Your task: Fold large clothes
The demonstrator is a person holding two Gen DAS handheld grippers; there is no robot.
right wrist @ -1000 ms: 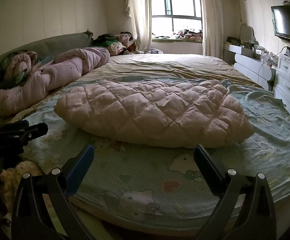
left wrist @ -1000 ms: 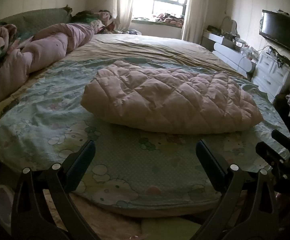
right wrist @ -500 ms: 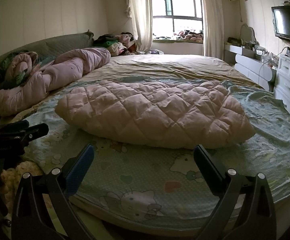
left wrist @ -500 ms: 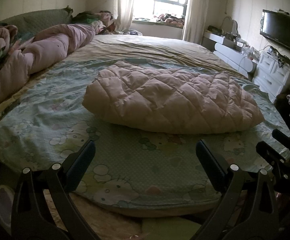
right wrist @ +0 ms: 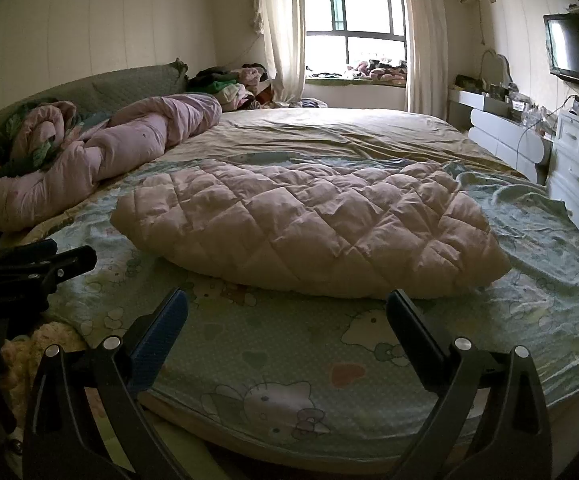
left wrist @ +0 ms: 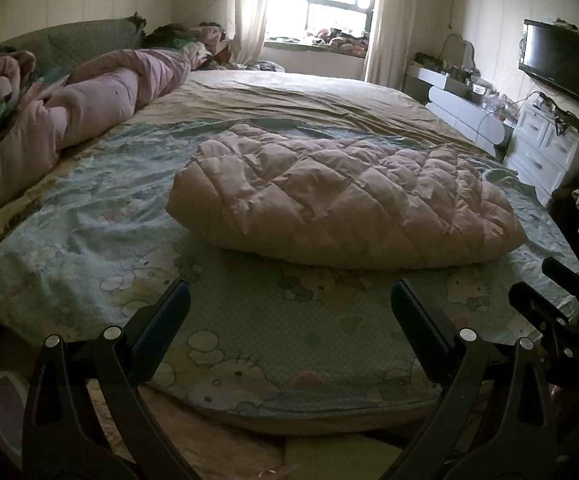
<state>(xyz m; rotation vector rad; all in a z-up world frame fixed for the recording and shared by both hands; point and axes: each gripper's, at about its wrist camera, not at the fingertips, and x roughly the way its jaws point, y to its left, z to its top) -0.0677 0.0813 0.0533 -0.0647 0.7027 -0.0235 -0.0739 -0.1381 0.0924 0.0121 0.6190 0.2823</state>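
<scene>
Barely anything has shifted over the last second: your left gripper (left wrist: 289, 300) and right gripper (right wrist: 287, 308) still hover at the near edge of the bed (left wrist: 273, 332), jaws spread wide and holding nothing. The pink quilted coat (left wrist: 341, 204) still lies in a puffy bundle mid-bed, well beyond both. It seems already folded, or its next fold not yet begun.

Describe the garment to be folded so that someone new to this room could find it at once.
Start at the big bed under the window. On its cartoon-print sheet, near the front edge, lies a puffy quilted pink coat. Unlike the rolled pink duvet by the headboard, it is diamond-stitched and flat.
</scene>
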